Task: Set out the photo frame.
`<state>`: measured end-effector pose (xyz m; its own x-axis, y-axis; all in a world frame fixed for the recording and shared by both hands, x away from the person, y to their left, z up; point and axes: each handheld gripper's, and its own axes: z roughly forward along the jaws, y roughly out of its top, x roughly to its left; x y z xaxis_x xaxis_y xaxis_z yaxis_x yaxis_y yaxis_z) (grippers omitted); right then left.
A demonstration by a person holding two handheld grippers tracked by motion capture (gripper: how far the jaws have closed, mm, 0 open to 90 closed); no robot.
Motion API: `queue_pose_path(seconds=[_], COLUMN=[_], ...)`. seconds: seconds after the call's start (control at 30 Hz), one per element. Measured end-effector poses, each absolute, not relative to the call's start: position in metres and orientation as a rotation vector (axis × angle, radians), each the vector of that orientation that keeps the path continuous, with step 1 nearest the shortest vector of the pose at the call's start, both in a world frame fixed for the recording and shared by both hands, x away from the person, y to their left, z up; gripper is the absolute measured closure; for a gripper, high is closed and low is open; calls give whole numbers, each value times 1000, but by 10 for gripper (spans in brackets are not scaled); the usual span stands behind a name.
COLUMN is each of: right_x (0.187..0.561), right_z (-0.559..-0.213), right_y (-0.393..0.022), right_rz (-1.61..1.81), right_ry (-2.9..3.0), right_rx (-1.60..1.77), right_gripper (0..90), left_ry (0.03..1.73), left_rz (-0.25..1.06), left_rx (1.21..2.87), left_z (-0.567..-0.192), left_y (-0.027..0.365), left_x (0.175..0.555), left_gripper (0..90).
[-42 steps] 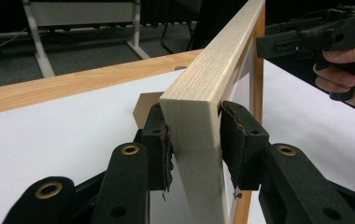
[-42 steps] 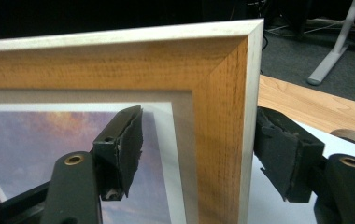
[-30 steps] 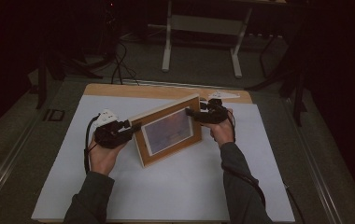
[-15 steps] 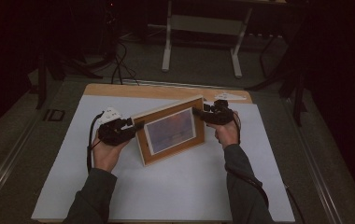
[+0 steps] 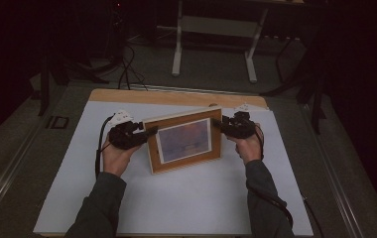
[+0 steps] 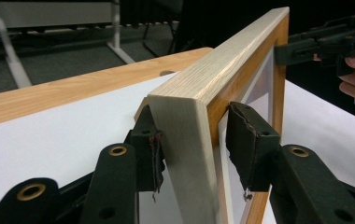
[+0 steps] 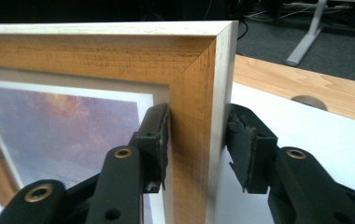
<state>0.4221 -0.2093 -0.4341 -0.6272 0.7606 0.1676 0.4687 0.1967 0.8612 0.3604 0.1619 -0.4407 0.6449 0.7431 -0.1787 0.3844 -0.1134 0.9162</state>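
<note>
Picture frame (image 5: pixel 185 140) stands upright on white sheet (image 5: pixel 186 198); both side rails straddled.

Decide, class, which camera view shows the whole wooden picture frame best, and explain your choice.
The high view: it shows the entire picture frame standing on the white table, with its picture and all four sides. The left gripper view gives a close look at one corner and edge; the right gripper view shows another corner and part of the picture.

Frame (image 6: pixel 199 88) between tongs (image 6: pixel 192 144) (upright)
</note>
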Motion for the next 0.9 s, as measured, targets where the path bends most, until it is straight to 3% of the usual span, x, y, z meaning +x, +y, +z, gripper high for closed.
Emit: queue_pose_path(seconds=[0.43,0.9], right_x=[389,380], right_z=[-434,-437], right_y=[-225,-231], right_rz=[1358,1386], right_ry=[2140,2126], right_rx=[1195,1190], right_gripper=[614,624], left_ry=[837,812], left_rz=[269,246], left_rx=[1760,1777], left_z=[-440,-440], left_y=[160,159], left_x=[392,398], left_gripper=[548,535])
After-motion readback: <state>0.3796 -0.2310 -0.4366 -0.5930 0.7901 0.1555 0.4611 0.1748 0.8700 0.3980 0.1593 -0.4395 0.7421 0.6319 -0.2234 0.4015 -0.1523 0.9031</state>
